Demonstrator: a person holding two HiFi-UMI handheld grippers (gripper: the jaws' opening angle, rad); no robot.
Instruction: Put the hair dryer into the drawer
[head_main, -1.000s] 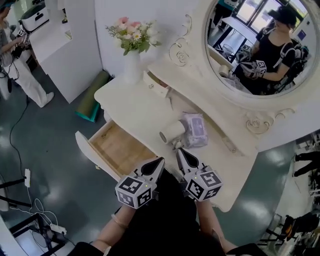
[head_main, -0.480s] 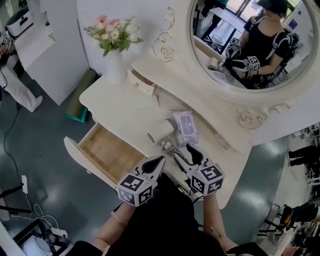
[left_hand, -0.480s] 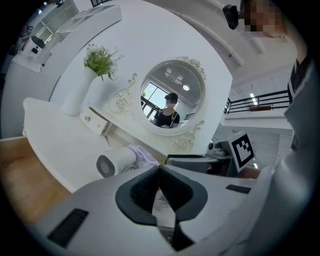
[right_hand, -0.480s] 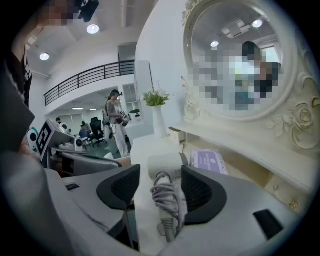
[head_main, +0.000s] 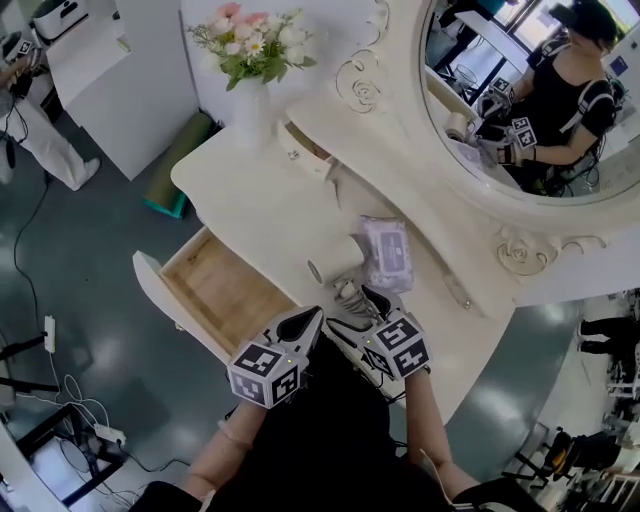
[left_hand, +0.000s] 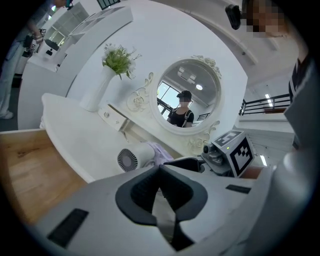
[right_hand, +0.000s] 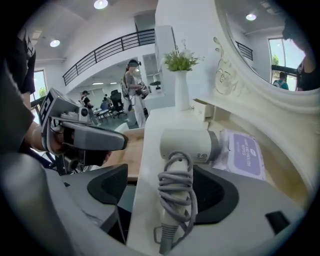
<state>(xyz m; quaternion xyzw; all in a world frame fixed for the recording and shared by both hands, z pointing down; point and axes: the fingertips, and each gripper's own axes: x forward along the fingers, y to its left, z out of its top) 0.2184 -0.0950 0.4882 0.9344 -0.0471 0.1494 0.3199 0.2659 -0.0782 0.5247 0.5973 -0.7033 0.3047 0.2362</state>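
The hair dryer (head_main: 338, 262) lies on the white dressing table (head_main: 265, 205) at the middle of the head view, its handle pointing to the lower frame edge and wound with a grey cord (right_hand: 176, 192). A purple wipes pack (head_main: 386, 252) lies just beside its body on the right. The open wooden drawer (head_main: 215, 292) is at the left, below the tabletop's edge. A vase of flowers (head_main: 252, 48) and a small tabletop drawer (head_main: 300, 152) stand well apart at the top. The round mirror (head_main: 530, 95) fills the upper right.

The left gripper (left_hand: 160, 167) is closed and empty, and it hovers between the dryer and the drawer.

The right gripper (right_hand: 162, 180) was closed and short of the dryer a second ago. Now it sits lower, and its jaws have just been opening. They stand wide on either side of the corded handle, and the pads do not press on it.
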